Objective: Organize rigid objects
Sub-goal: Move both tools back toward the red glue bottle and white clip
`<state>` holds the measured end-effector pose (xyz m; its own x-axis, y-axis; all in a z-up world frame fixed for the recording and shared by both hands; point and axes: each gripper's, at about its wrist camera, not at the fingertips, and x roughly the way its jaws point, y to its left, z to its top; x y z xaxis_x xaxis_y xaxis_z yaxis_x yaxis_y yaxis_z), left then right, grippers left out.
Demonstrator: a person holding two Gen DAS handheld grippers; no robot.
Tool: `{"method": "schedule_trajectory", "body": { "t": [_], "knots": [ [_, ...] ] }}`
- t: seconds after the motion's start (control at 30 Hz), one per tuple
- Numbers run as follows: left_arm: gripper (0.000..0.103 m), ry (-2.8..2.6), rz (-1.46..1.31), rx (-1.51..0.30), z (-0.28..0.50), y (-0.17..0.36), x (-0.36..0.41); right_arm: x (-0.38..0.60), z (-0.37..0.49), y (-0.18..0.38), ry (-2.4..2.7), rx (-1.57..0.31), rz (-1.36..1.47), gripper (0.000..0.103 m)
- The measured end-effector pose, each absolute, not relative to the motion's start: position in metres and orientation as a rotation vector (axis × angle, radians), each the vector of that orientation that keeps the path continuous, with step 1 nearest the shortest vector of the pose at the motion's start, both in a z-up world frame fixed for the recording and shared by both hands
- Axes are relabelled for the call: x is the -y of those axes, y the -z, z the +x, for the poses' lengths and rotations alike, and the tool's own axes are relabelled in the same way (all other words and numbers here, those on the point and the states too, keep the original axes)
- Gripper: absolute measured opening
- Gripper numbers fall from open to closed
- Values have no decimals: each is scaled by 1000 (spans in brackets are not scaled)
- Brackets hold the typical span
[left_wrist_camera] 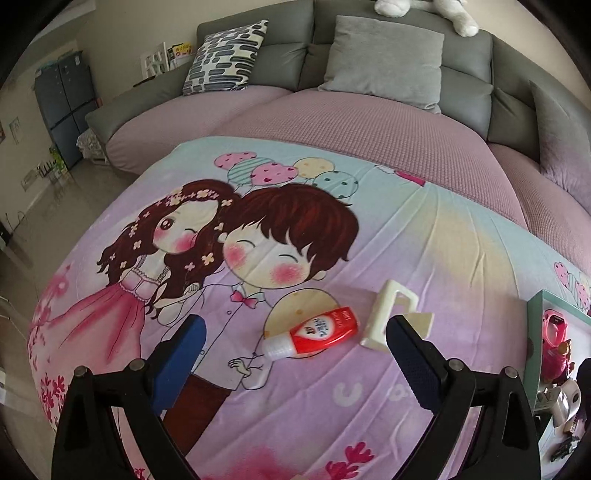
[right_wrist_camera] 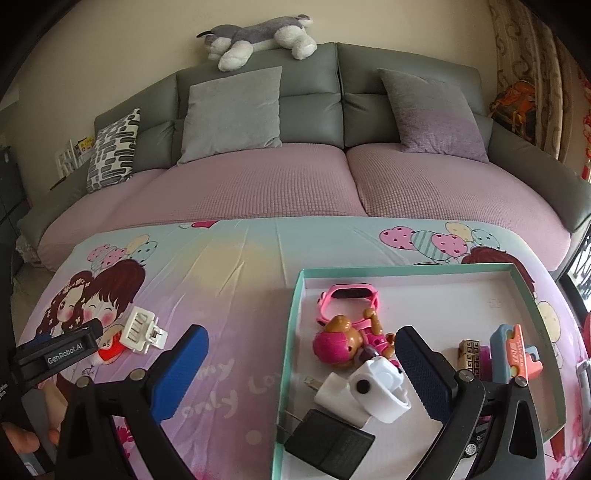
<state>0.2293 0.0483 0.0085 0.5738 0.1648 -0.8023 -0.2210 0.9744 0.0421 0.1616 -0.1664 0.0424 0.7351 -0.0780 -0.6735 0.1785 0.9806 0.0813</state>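
A red glue bottle (left_wrist_camera: 317, 331) with a clear cap lies on the cartoon blanket between the tips of my open, empty left gripper (left_wrist_camera: 295, 339). A white plastic clip (left_wrist_camera: 388, 315) lies just right of the bottle, near the right finger; both also show in the right wrist view, the clip (right_wrist_camera: 142, 330) and the bottle (right_wrist_camera: 109, 350) partly behind the left gripper. My right gripper (right_wrist_camera: 301, 349) is open and empty, over the left rim of the teal-edged box (right_wrist_camera: 295, 314). The box holds a pink watch (right_wrist_camera: 349, 295), a pink toy (right_wrist_camera: 341, 341), white (right_wrist_camera: 369, 391) and black (right_wrist_camera: 328, 443) chargers.
The box also shows at the right edge of the left wrist view (left_wrist_camera: 533, 332). A grey sofa (right_wrist_camera: 332, 92) with cushions and a plush dog (right_wrist_camera: 258, 35) stands behind the blanket-covered surface (right_wrist_camera: 240, 280). Small blocks (right_wrist_camera: 513, 350) lie at the box's right side.
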Motion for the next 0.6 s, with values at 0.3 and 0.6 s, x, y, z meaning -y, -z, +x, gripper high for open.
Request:
{"method": "schedule_trajectory", "body": {
  "t": [0.3, 0.6],
  "knots": [
    [98, -231, -148, -958, 229, 2, -79, 125, 174, -30, 99, -771, 55, 102],
    [98, -293, -210, -977, 227, 12, -112, 87, 181, -19, 21, -789, 4, 102]
  ]
}}
